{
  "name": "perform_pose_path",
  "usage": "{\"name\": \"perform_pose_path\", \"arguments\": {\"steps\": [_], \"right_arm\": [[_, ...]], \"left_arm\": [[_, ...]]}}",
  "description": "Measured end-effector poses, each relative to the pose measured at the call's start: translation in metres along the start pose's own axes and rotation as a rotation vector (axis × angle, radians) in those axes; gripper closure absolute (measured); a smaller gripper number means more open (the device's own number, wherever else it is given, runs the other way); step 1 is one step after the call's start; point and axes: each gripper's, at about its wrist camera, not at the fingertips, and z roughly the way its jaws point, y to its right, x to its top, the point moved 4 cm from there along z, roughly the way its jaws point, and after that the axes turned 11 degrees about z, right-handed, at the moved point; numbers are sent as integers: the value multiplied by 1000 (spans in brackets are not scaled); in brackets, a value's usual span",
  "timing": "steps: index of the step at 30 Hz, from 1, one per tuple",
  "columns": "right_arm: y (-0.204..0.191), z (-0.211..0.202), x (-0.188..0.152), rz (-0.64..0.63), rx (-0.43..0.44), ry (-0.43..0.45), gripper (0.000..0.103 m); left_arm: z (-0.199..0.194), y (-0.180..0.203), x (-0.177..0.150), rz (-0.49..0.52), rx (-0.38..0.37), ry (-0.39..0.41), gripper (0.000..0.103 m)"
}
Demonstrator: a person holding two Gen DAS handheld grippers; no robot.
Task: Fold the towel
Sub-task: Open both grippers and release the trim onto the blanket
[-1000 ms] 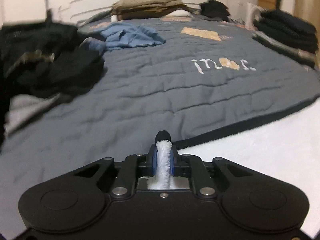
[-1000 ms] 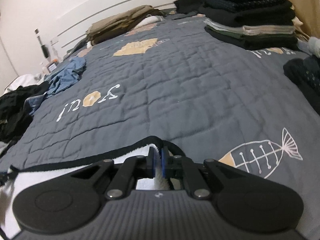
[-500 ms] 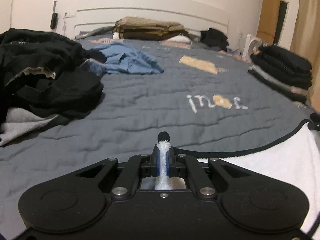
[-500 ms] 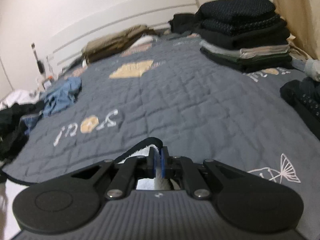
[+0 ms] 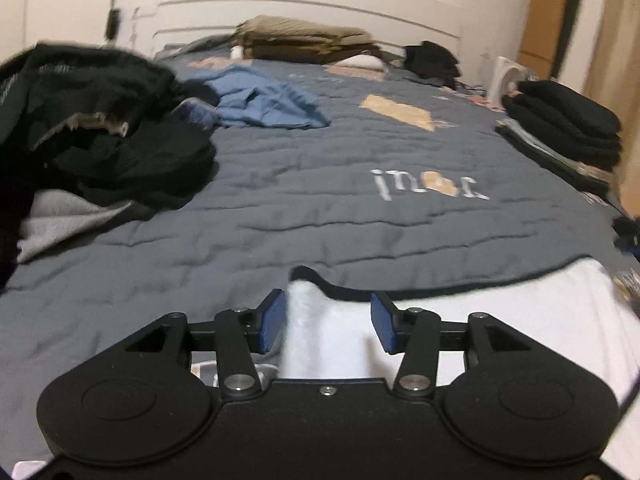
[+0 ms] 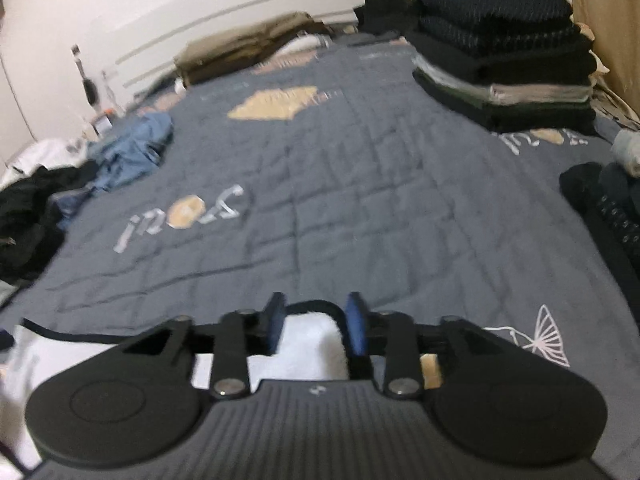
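Note:
A white towel (image 5: pixel 500 312) with a black edge lies on the grey quilt (image 5: pixel 320 216), spreading to the right in the left wrist view. My left gripper (image 5: pixel 327 322) is open, and the towel's left corner sits loose between its blue pads (image 5: pixel 272 320). In the right wrist view the same towel (image 6: pixel 308 344) stretches away to the left. My right gripper (image 6: pixel 316 326) is open too, with the towel's right corner lying between its spread fingers.
A heap of black and grey clothes (image 5: pixel 100 136) sits at the left, with a blue garment (image 5: pixel 264 100) behind it. Folded dark stacks (image 6: pixel 504 56) stand at the right. Tan folded clothes (image 5: pixel 304 38) lie by the white headboard. Dark items (image 6: pixel 608 208) lie near right.
Both grippers, shut on the towel's corners in the earlier frames, have opened and let go. The released corners now rest on the quilt.

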Motion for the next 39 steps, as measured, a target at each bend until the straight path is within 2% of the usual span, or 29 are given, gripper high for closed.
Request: {"name": "perform_pose_path", "arguments": {"steps": [8,14,20,30,32,39], "right_arm": [[-9,-25,-18,-19,39,-14,64],[-16,-39,-40,-48,64,-49,64],[-22,-61,-61,-48,99,-46,64],[-17,-93,-100,-69,73,-49,63],[-15,-100,-107,-65,70,-45,63],[-7,-123,-131,-53,54,-29,62]], "left_arm": [[-41,24,-8,27,-18,59,52],[-64,25,-23,2,-42,42,52],[-86,39,-39,0,-67,42,52],[-113,63,-74,11,-87,-2,50],[-119,67,-79,6,-90,-2,44],[-137,78,-96,-6,-82,-23,32]]}}
